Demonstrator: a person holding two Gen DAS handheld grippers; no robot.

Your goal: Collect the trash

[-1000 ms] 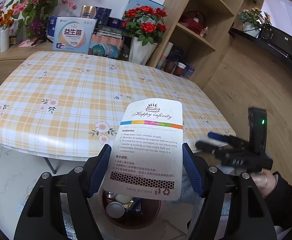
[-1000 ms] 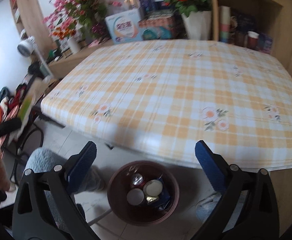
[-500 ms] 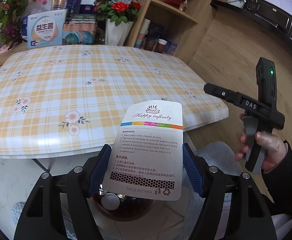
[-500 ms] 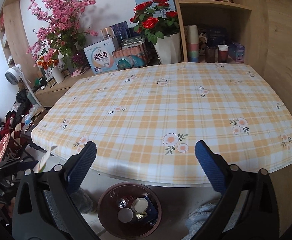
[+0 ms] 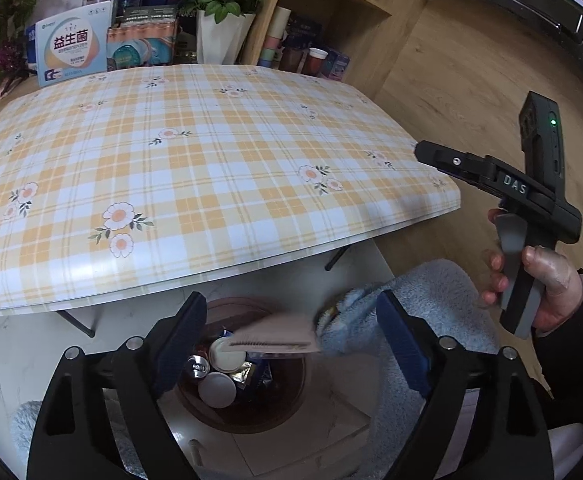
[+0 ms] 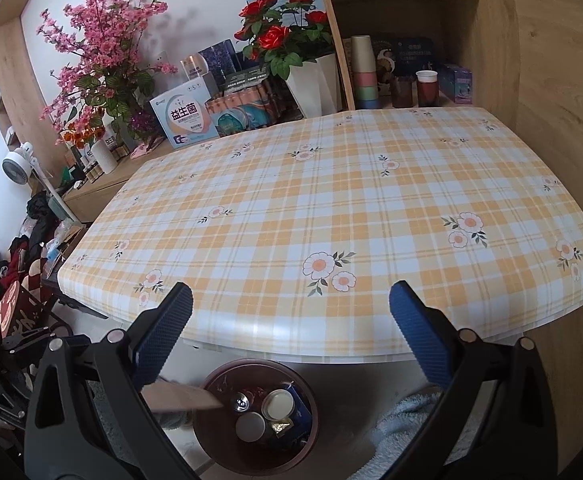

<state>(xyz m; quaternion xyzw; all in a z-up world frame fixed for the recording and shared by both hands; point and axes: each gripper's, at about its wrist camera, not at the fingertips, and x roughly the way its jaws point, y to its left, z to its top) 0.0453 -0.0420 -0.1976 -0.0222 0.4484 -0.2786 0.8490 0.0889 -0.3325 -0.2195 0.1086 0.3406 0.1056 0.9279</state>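
A white printed card (image 5: 275,338) hangs loose and blurred over the round brown trash bin (image 5: 247,420) on the floor. It is tilted almost flat between the blue pads of my left gripper (image 5: 289,320), whose jaws are opening, and neither pad touches it. The right wrist view shows the same card (image 6: 179,396) at the left rim of the bin (image 6: 215,448). A can, round lids and wrappers lie in the bin. My right gripper (image 6: 291,292) stands open with nothing in it above the table's near edge, held by a hand (image 5: 539,292).
The table with the yellow plaid flowered cloth (image 5: 211,160) overhangs the far side of the bin. Fluffy light-blue fabric (image 5: 431,300) lies right of the bin. Shelves, flower vases and boxes stand behind the table. Clothes and clutter (image 6: 19,264) pile up at the left.
My left gripper has opened and let go of the card, which has dropped from upright between the pads to nearly flat over the bin. Both grippers have shifted sideways.
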